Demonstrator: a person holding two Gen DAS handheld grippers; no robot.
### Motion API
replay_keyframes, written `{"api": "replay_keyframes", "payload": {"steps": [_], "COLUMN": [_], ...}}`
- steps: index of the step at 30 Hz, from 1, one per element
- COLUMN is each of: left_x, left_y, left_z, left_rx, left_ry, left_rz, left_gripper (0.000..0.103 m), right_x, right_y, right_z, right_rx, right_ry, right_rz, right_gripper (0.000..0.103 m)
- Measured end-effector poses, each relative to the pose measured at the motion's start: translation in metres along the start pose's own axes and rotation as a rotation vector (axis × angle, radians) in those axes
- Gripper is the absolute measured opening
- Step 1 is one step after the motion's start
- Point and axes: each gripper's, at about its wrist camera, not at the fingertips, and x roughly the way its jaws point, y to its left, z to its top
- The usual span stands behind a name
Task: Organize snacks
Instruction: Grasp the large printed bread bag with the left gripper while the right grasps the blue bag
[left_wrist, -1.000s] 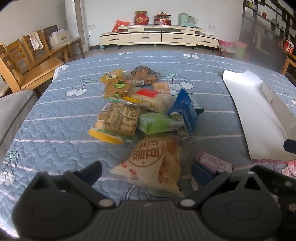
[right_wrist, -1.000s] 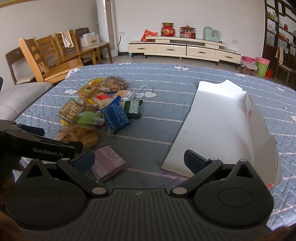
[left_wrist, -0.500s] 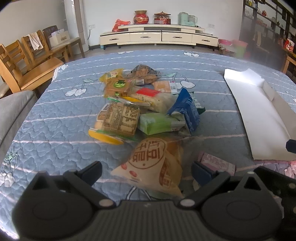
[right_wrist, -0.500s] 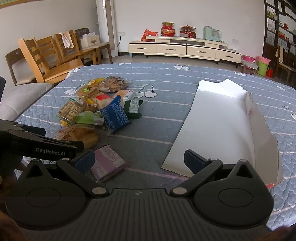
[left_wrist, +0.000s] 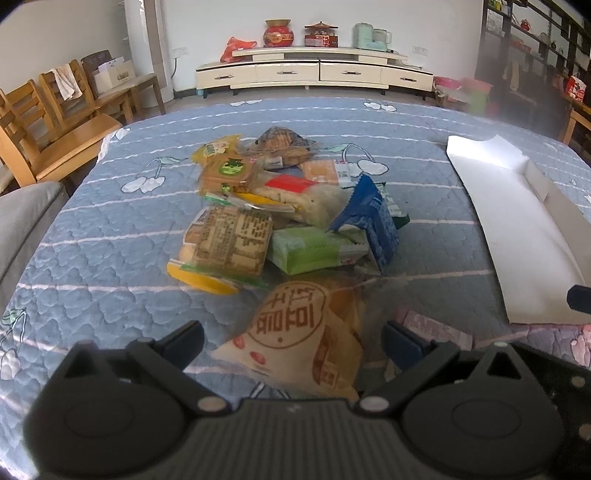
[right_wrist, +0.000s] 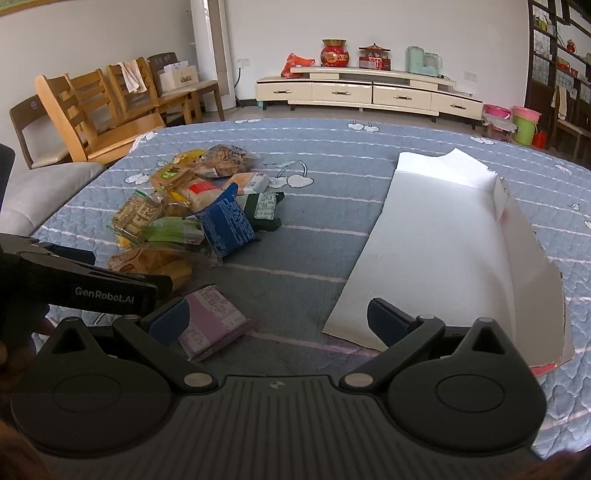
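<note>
A pile of snack packs (left_wrist: 280, 206) lies on the blue quilted table; it also shows in the right wrist view (right_wrist: 192, 206). My left gripper (left_wrist: 291, 339) is open, its fingers on either side of a tan bread pack with a round brown mark (left_wrist: 299, 336). A pink pack (right_wrist: 210, 321) lies apart from the pile, just past the left finger of my right gripper (right_wrist: 280, 321), which is open and empty. The left gripper's body (right_wrist: 81, 284) shows at the left of the right wrist view. A white flat cardboard box (right_wrist: 454, 251) lies to the right.
Wooden chairs (right_wrist: 92, 110) stand off the table's far left corner. A grey sofa edge (left_wrist: 22, 221) is at the left. A cream TV cabinet (right_wrist: 369, 92) with jars stands by the far wall. Pink and green buckets (right_wrist: 517, 118) sit far right.
My left gripper has eased forward a little, so the tan bread pack sits slightly deeper between its fingers. The right gripper has barely moved.
</note>
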Motion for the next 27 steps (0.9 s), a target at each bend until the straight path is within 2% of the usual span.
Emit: {"api": "replay_keyframes", "payload": {"steps": [2, 9, 14, 19, 27], "left_x": [0.003, 0.0, -0.014, -0.023, -0.035], "left_y": [0.0, 0.003, 0.006, 0.014, 0.024], "left_z": [-0.001, -0.006, -0.011, -0.018, -0.03], "left_rx": [-0.002, -0.002, -0.007, -0.025, 0.006], "left_ry": [-0.001, -0.037, -0.052, -0.06, -0.078], "left_rz": [-0.007, -0.073, -0.103, -0.116, -0.166], "left_gripper": [0.097, 0.064, 0.051, 0.047, 0.045], "right_x": [0.002, 0.014, 0.037, 0.069, 0.11], "right_y": [0.0, 0.001, 0.002, 0.008, 0.02], "right_z": [0.0, 0.014, 0.037, 0.057, 0.074], "right_rx": [-0.001, -0.047, -0.086, -0.128, -0.184], "right_ry": [0.003, -0.007, -0.012, 0.038, 0.107], "right_rz": [0.001, 0.029, 0.085, 0.18, 0.232], "right_gripper": [0.103, 0.103, 0.103, 0.103, 0.103]}}
